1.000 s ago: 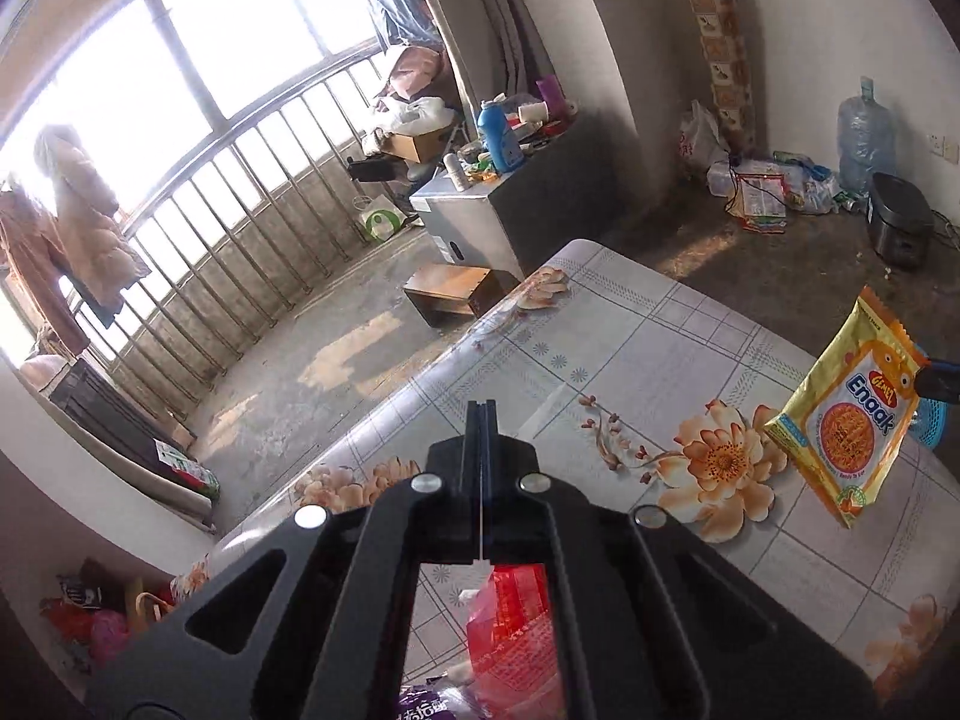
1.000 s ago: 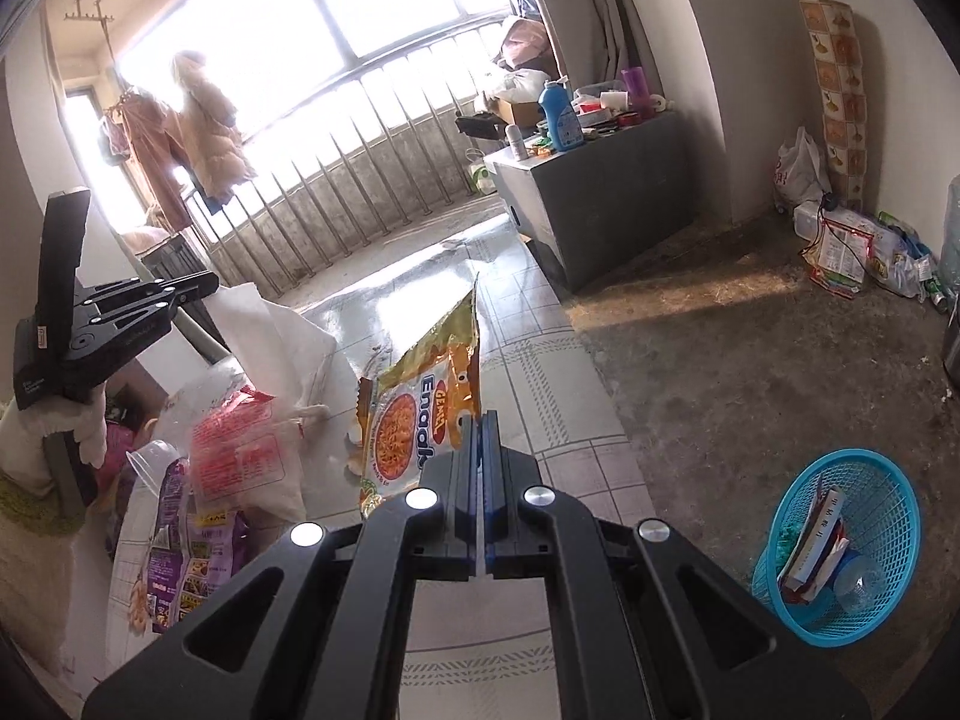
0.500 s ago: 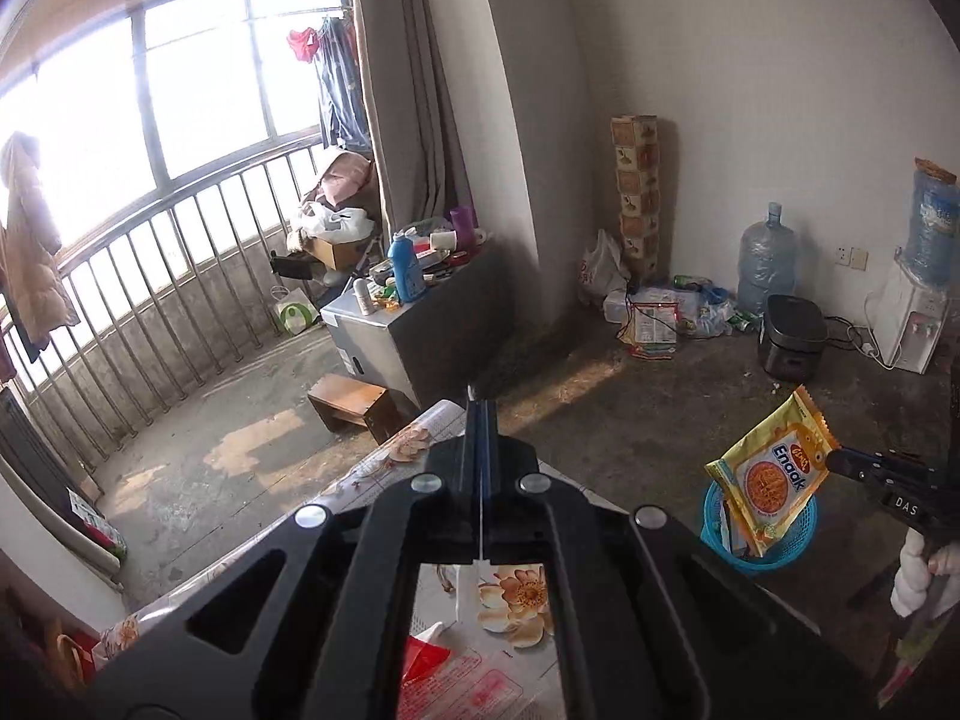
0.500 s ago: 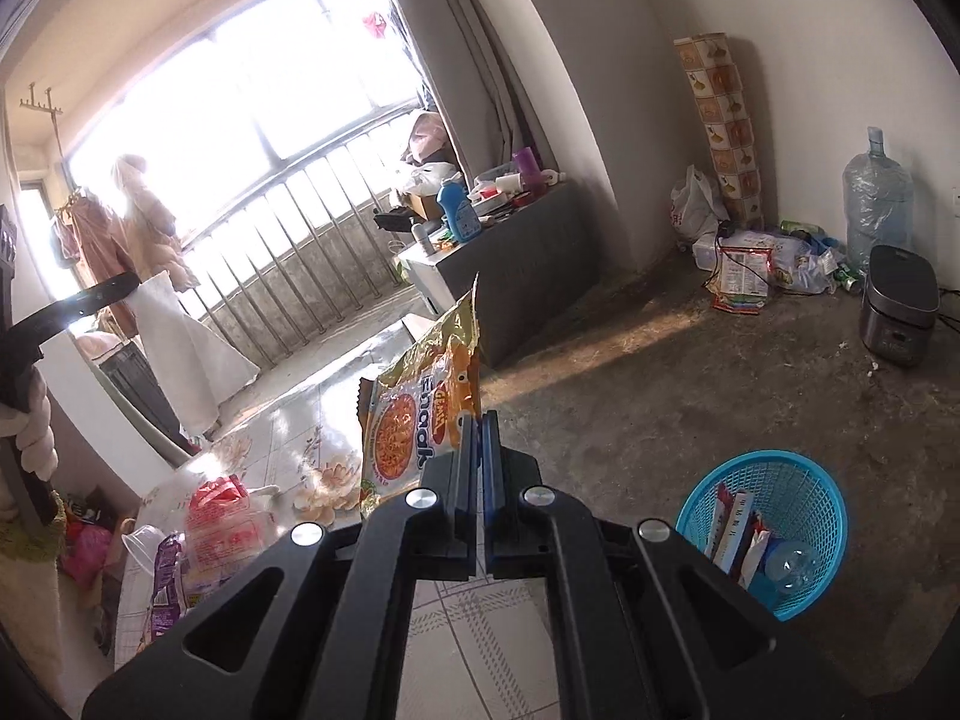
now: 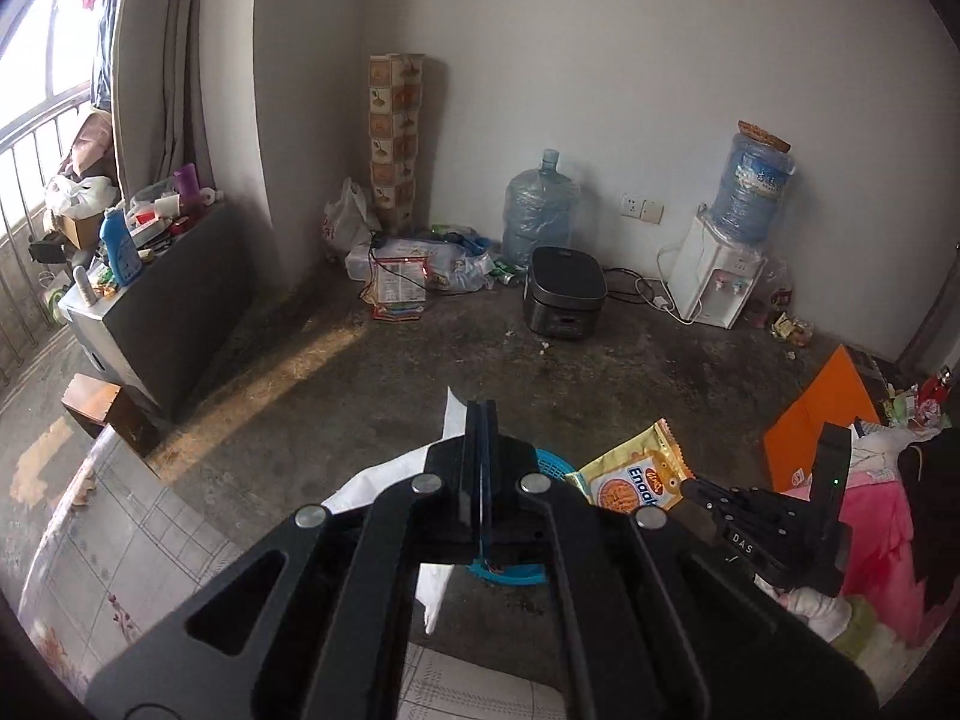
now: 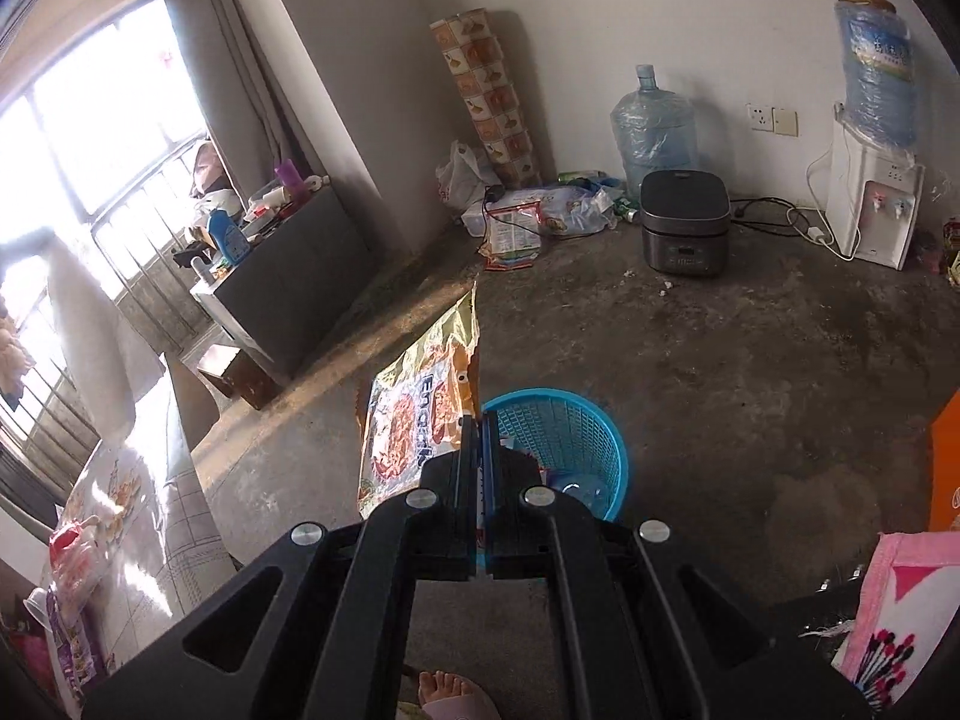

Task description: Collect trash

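My right gripper is shut on a yellow Enaak snack wrapper and holds it just above and left of the blue trash basket on the floor. The basket holds several pieces of trash. In the left wrist view the wrapper hangs from the right gripper over the basket, mostly hidden behind my fingers. My left gripper is shut on a white sheet of paper or plastic that hangs below it over the table edge.
A table with floral cloth is at lower left, with red and purple wrappers on it. A black rice cooker, water bottle, dispenser, orange board and grey cabinet stand around the floor.
Both grippers swung right, away from the table toward the room corner. The right gripper carried the Enaak wrapper from beside the table to just over the blue basket.
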The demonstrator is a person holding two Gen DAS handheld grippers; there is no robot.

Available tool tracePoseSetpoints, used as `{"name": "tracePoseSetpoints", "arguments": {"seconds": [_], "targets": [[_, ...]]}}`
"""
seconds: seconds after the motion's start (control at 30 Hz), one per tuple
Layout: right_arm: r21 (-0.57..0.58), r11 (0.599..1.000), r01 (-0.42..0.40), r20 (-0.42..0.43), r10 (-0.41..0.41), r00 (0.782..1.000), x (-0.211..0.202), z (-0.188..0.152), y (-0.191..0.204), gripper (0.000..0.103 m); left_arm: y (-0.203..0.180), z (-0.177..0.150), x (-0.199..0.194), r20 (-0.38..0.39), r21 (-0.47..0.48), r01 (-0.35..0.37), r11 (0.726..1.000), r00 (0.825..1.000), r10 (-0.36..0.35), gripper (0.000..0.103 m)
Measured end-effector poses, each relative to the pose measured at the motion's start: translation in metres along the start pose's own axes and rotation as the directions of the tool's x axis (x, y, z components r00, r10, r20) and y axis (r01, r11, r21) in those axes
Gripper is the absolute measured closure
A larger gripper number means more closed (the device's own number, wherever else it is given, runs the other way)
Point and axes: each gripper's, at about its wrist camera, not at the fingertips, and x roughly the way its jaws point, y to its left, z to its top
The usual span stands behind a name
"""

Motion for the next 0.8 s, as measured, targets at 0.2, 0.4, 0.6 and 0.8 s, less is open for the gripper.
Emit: {"name": "tracePoseSetpoints", "arguments": {"seconds": [0.2,0.4,0.6,0.8], "targets": [[0.018,0.993,0.115,-0.1,-0.113,0.989,0.064,-0.01,-0.03,0.101,-0.006,-0.023,0.141,-0.222,-0.124,0.149,0.981,0.96,-0.174,0.103],[0.028,0.982,0.187,-0.189,-0.179,0.966,0.144,-0.002,-0.043,0.101,0.0,-0.055,0.256,-0.368,-0.218,0.165,0.962,0.899,-0.237,0.103],[0.027,0.977,0.213,-0.285,-0.196,0.938,0.227,0.004,-0.049,0.099,0.016,-0.096,0.333,-0.464,-0.343,0.113,0.932,0.842,-0.273,0.063],[0.097,0.973,0.211,-0.324,-0.17,0.931,0.248,0.0,-0.062,0.096,0.032,-0.107,0.328,-0.452,-0.419,0.105,0.902,0.837,-0.308,0.061]]}}
